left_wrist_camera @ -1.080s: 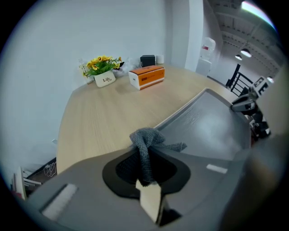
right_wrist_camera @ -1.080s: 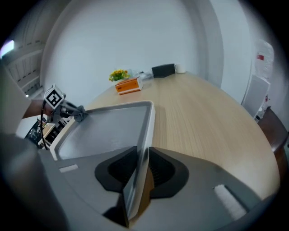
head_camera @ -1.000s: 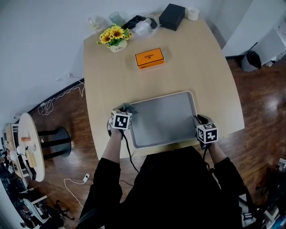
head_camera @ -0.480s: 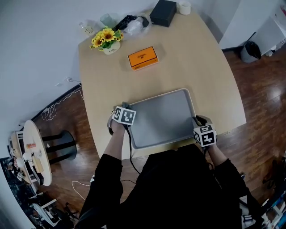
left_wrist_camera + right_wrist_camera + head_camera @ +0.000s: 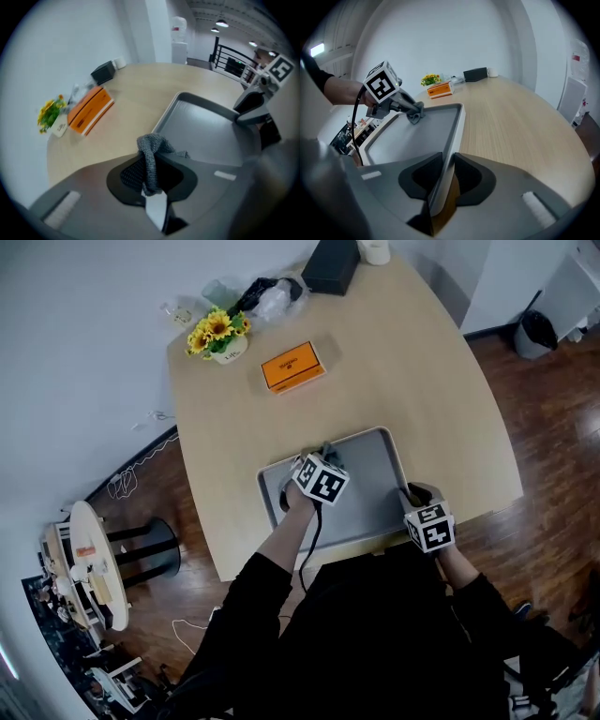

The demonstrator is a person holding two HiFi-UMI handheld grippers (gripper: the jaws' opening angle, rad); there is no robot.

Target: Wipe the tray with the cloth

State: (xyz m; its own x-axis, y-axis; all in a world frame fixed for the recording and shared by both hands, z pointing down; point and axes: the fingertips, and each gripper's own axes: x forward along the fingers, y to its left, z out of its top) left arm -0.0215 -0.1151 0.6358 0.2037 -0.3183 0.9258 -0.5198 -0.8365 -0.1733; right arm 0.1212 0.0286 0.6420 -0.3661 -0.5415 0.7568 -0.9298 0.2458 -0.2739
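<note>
A grey metal tray lies on the wooden table close to the person. My left gripper hovers over the tray's far middle, shut on a crumpled grey knitted cloth. The cloth hangs from between the pads, above the tray. My right gripper is shut on the tray's right rim near the front corner; the rim runs straight between its pads. From the right gripper view, the left gripper holds the cloth low over the far part of the tray.
An orange box lies beyond the tray. A sunflower pot, a clear plastic bag, a black box and a white cup stand at the table's far end. A small round side table stands on the floor to the left.
My left gripper has moved with the cloth from the tray's far left corner rightward to over the tray's middle. The right gripper stays on the rim.
</note>
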